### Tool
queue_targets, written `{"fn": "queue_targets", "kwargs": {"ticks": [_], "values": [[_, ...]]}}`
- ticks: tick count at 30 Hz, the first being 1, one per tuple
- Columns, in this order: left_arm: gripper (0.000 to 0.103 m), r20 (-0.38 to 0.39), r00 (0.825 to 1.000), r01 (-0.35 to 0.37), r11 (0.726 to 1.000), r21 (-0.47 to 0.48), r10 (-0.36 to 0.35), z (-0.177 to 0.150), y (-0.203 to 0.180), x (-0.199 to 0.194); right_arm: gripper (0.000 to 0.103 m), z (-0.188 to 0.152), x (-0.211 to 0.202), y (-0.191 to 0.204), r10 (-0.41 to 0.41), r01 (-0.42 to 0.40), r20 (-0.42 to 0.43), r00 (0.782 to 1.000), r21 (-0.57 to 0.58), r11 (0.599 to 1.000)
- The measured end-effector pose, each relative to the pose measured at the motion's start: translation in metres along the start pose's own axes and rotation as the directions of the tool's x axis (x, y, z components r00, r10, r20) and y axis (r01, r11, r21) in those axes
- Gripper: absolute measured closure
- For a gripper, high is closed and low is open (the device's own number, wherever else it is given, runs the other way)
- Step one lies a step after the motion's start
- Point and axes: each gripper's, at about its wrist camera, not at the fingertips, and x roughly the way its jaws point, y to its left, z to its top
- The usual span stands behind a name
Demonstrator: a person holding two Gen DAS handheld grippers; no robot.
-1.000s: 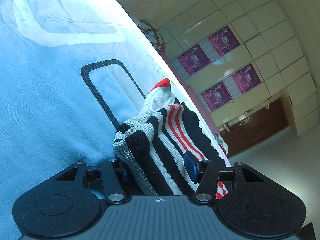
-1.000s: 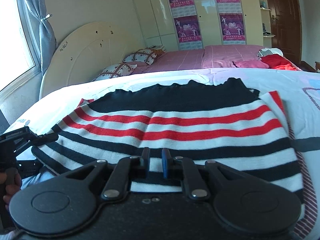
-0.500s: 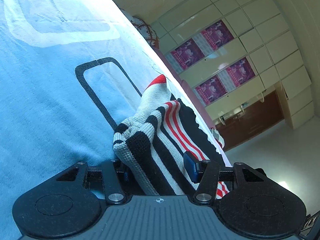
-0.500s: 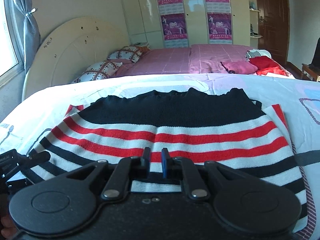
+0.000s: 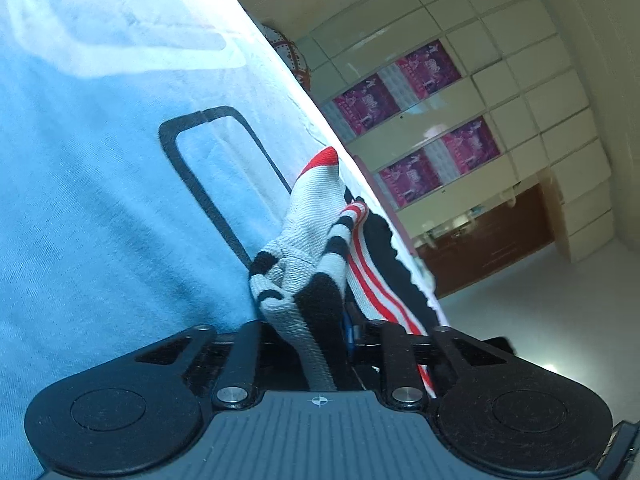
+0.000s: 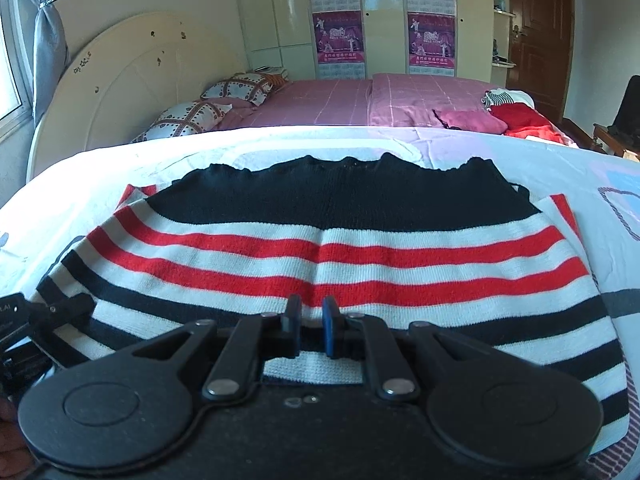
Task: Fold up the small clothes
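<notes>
Main risk I see: the left gripper has a bunched wad of the striped sweater clamped between its fingers, more than one layer by the look of it; if I carry the fold from there, the extra layer could drag the panel underneath and skew the hem line, or the thick knit could slip out mid-lift since the bite looks shallow — a judgement, not something I can confirm. Second risk: the right gripper has its fingers nearly together with a narrow gap over the near edge; I cannot tell whether any cloth is actually pinched there, so if it is only resting on top, one side lifts and the other stays, and the fold comes out crooked. Third: the bedsheet is loose fabric and could get caught along with the knit. Position: sweater lies spread flat on the bed, black band at the far side, red and white stripes in the middle, near edge running right under the right gripper's fingertips; in the left view the garment's side edge rises up from the sheet straight into the left gripper's jaws, touching both pads; the left gripper also shows at the sweater's left edge in the right view.
</notes>
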Motion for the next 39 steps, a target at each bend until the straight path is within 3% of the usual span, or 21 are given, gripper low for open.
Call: {"fn": "queue_targets", "kwargs": {"ticks": [7,11,16,22,25,29,34,36,37,39], "values": [[0.083,0.003,1.0,0.011,1.0,0.004,-0.011,-0.002,0.001,0.001,0.091,0.001,0.001,-0.003,-0.024,0.024,0.0,1.0,-0.003,1.0],[0.083,0.002,1.0,0.024,1.0,-0.009,-0.024,-0.001,0.003,0.001,0.092,-0.004,0.012,-0.004,-0.032,0.03,-0.046,0.998,-0.033,0.999],[0.083,-0.006,0.999,0.034,0.998,-0.061,-0.035,0.003,0.008,0.0,0.092,-0.014,0.014,0.004,-0.053,0.053,0.007,0.999,-0.114,0.992],[0.086,0.003,1.0,0.018,0.999,-0.048,-0.018,0.002,0.003,0.003,0.092,-0.02,0.013,-0.004,-0.008,0.013,0.038,0.999,-0.137,0.99],[0.086,0.027,1.0,-0.002,0.993,0.115,-0.001,0.005,-0.025,-0.004,0.092,-0.02,0.013,-0.008,0.02,-0.014,0.042,0.999,-0.147,0.989],[0.088,0.067,0.997,0.006,0.936,0.352,-0.032,0.007,-0.098,-0.012,0.092,-0.023,0.013,-0.02,0.081,-0.075,0.059,0.995,-0.1,0.992],[0.089,0.025,0.994,0.072,0.829,0.554,-0.103,-0.019,-0.2,0.001,0.094,-0.019,0.015,-0.043,0.18,-0.181,0.052,0.982,0.014,0.983],[0.089,-0.024,0.992,0.111,0.79,0.603,-0.121,-0.041,-0.236,0.014,0.098,-0.013,0.016,-0.061,0.246,-0.249,0.038,0.969,0.115,0.962],[0.089,-0.057,0.991,0.133,0.772,0.621,-0.125,-0.053,-0.25,0.022,0.095,-0.011,0.011,-0.079,0.261,-0.265,0.048,0.964,0.193,0.945],[0.089,-0.121,0.986,0.165,0.737,0.655,-0.113,-0.082,-0.271,0.039,0.082,-0.016,-0.014,-0.129,0.181,-0.216,0.127,0.975,0.371,0.903]]}}
